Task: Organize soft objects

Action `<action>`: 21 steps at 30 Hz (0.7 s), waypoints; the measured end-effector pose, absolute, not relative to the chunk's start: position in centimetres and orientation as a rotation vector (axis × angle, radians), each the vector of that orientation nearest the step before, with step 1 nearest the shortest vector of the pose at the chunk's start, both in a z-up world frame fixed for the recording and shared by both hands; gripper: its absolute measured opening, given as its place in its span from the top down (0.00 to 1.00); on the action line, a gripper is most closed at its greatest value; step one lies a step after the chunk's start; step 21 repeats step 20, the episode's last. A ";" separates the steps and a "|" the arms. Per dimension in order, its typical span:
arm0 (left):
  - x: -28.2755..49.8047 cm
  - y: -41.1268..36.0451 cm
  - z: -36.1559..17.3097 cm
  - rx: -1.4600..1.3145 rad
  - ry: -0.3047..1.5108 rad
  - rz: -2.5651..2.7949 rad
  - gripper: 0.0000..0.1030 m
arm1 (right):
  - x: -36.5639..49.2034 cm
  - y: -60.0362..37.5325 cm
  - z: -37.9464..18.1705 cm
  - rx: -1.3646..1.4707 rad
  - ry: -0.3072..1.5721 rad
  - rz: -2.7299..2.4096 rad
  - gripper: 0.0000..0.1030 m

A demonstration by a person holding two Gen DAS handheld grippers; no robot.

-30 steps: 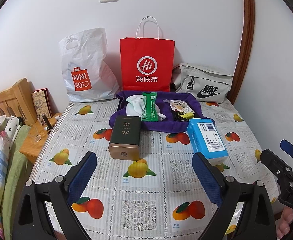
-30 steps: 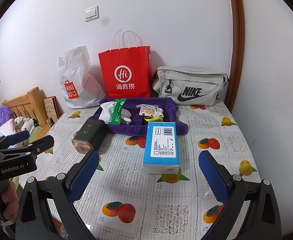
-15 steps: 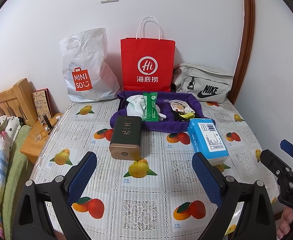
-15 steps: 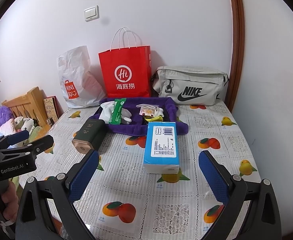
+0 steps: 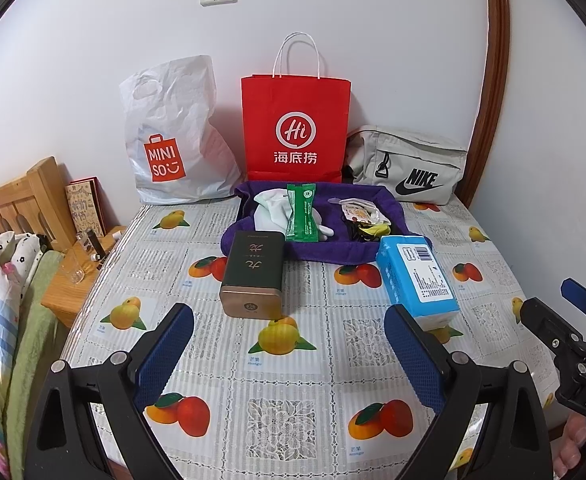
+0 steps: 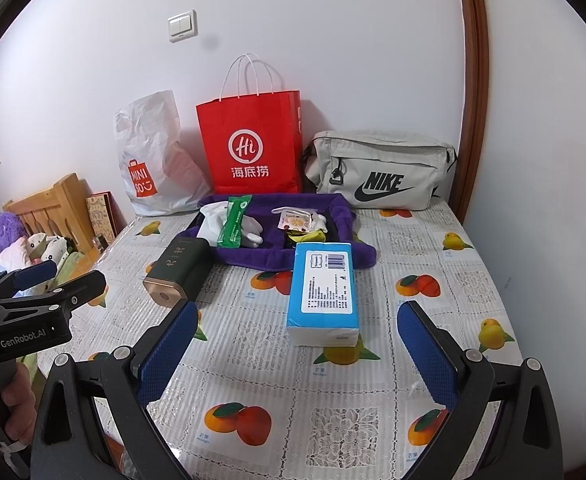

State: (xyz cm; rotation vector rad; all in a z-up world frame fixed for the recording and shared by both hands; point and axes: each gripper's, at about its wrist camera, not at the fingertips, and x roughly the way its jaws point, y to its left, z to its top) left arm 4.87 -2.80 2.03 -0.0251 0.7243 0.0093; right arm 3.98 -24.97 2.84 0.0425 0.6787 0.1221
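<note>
Both grippers, left (image 5: pixel 289 352) and right (image 6: pixel 299 346), hover with fingers spread wide and empty, presumably aligned for a reach: the tissue pack (image 6: pixel 325 286) lies just ahead between the right fingers, the purple tray (image 6: pixel 253 258) of gloves (image 6: pixel 249 230) beyond it.

Fruit-print table (image 5: pixel 293 380) under tissue pack (image 5: pixel 415 278)
</note>
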 end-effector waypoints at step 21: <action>4.9 -2.7 1.9 -0.028 0.724 -0.003 0.06 | 4.1 -24.8 2.3 0.051 0.686 0.123 0.04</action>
